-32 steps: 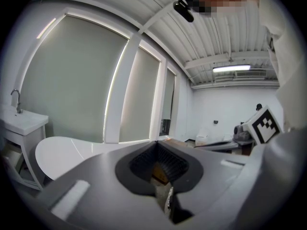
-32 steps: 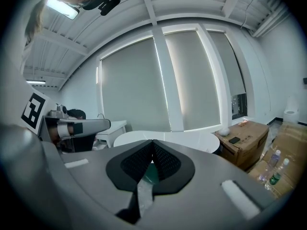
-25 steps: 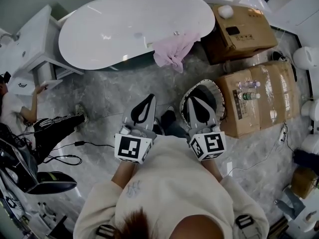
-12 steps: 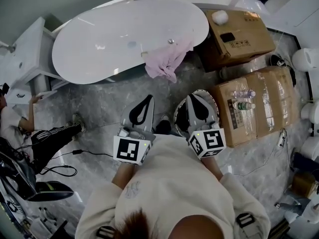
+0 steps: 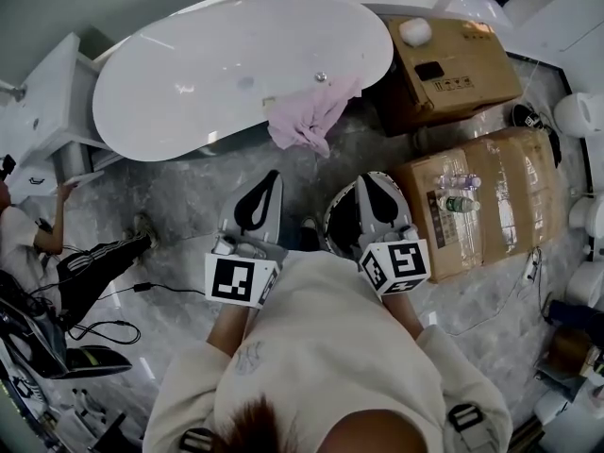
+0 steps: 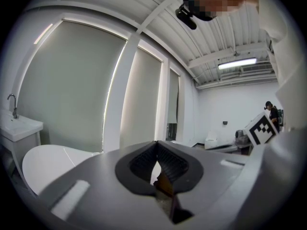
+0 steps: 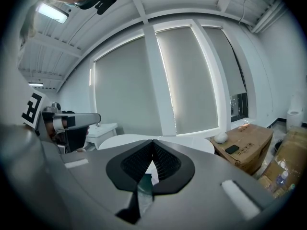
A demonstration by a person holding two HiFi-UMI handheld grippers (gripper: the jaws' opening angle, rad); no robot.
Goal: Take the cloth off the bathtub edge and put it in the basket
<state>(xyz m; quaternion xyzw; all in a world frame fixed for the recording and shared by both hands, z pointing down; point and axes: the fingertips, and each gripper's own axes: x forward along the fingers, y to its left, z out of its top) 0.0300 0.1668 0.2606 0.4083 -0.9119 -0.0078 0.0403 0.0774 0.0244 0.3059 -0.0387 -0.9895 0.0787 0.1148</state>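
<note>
At the near end, the left gripper [image 5: 273,175] and right gripper [image 5: 364,178] each have their jaws pressed together on nothing. Ahead of them, between their two lines and well apart from either tip, the cloth [image 5: 307,121] drapes over the tub's [image 5: 217,74] near edge, hanging floorward. The left tip looks slightly nearer. Under the right gripper sits the basket [image 5: 327,223].
</note>
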